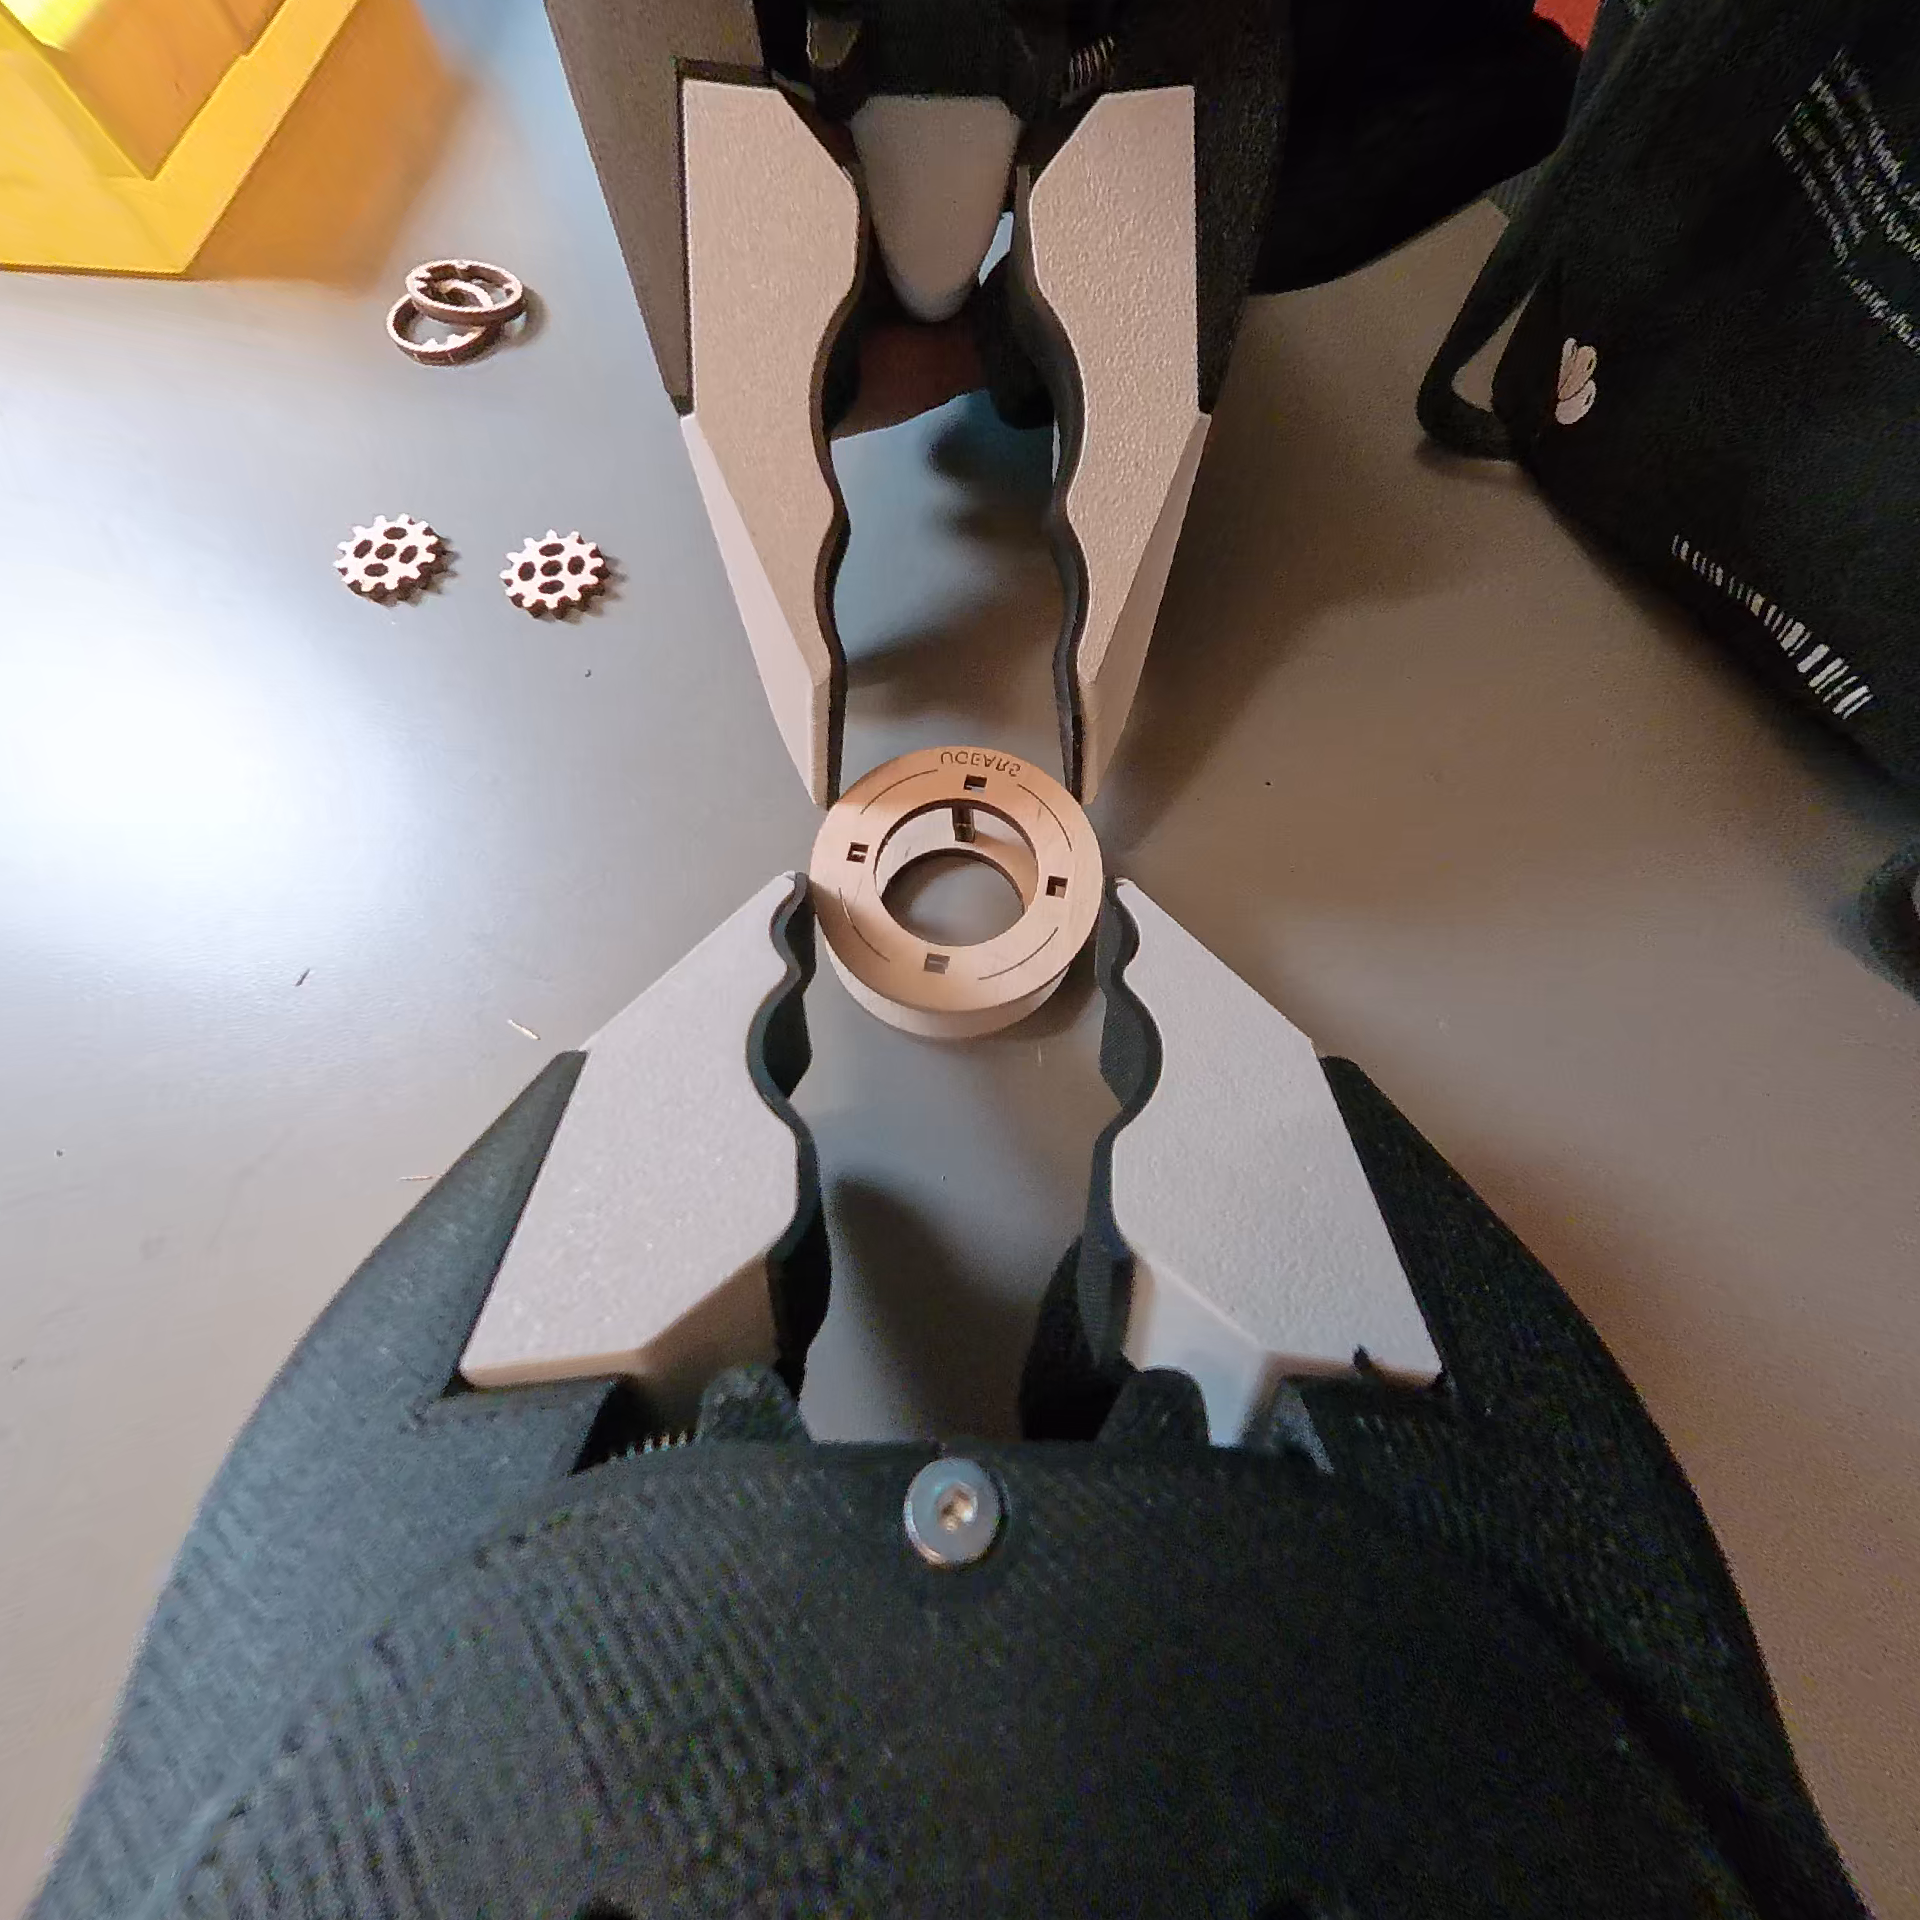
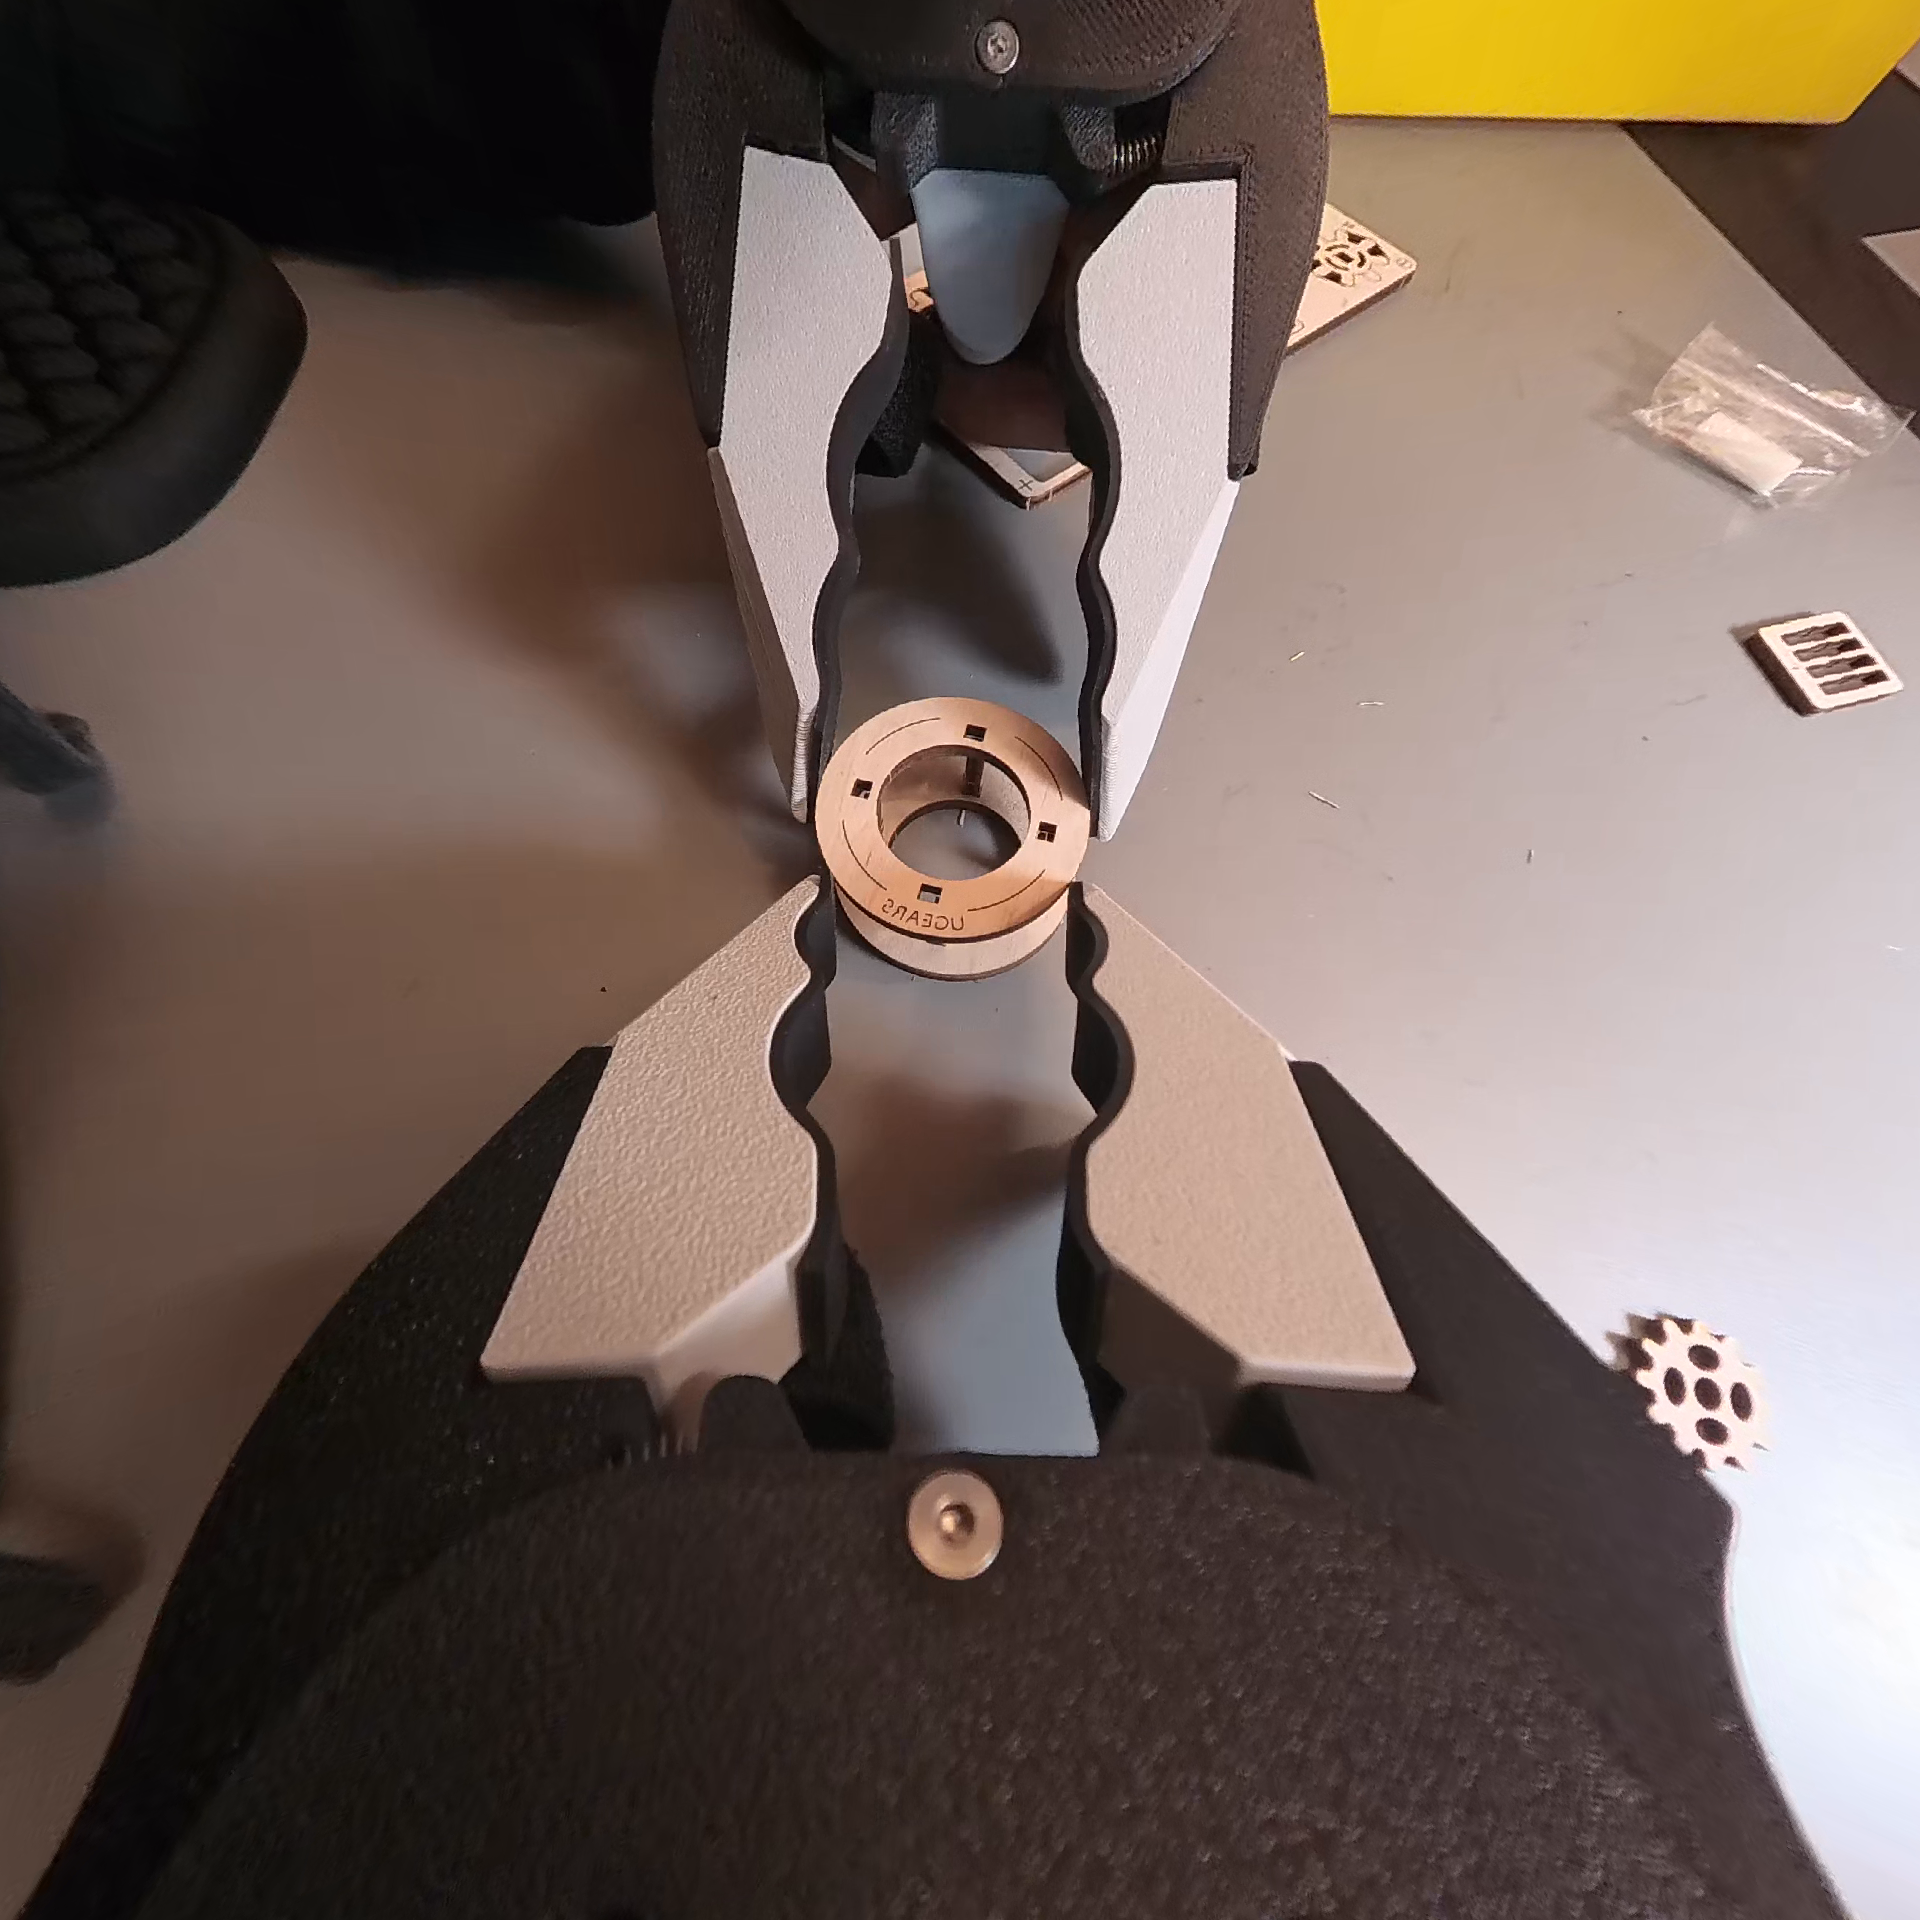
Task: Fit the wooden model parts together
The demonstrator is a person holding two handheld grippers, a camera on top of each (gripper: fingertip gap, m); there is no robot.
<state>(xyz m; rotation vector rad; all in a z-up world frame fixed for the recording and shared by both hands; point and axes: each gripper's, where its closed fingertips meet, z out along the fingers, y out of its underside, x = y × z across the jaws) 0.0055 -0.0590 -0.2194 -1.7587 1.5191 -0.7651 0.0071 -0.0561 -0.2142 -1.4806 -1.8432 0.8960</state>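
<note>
A round wooden hub point(image 1: 971, 961), made of two stacked ring discs with small square holes in the top one, lies on the grey table point(image 1: 312, 935). It also shows in the right wrist view point(image 2: 954, 914). The two grippers face each other across it. My left gripper point(image 1: 958, 899) has its fingertips against the hub's sides from the near side. My right gripper point(image 2: 951, 899) has its tips on the hub's sides from the opposite side. Each gripper also shows at the top of the other's view, the right gripper point(image 1: 954, 795) and the left gripper point(image 2: 954, 805).
Two small wooden gears point(image 1: 393, 561) point(image 1: 561, 571) and stacked thin rings point(image 1: 462, 324) lie left of the hub, near a yellow box point(image 1: 156, 135). A black bag point(image 1: 1714, 364) stands at the right. One gear point(image 2: 1699, 1392), a slotted wooden piece point(image 2: 1823, 675), a plastic bag point(image 2: 1766, 416) and wooden sheets point(image 2: 1351, 275) show in the right wrist view. Less than 4 cm separates the two grippers' tips. Both grippers' tips are roughly 15 cm from the gear point(image 2: 1699, 1392). It is also in sight in the left wrist view point(image 1: 387, 556).
</note>
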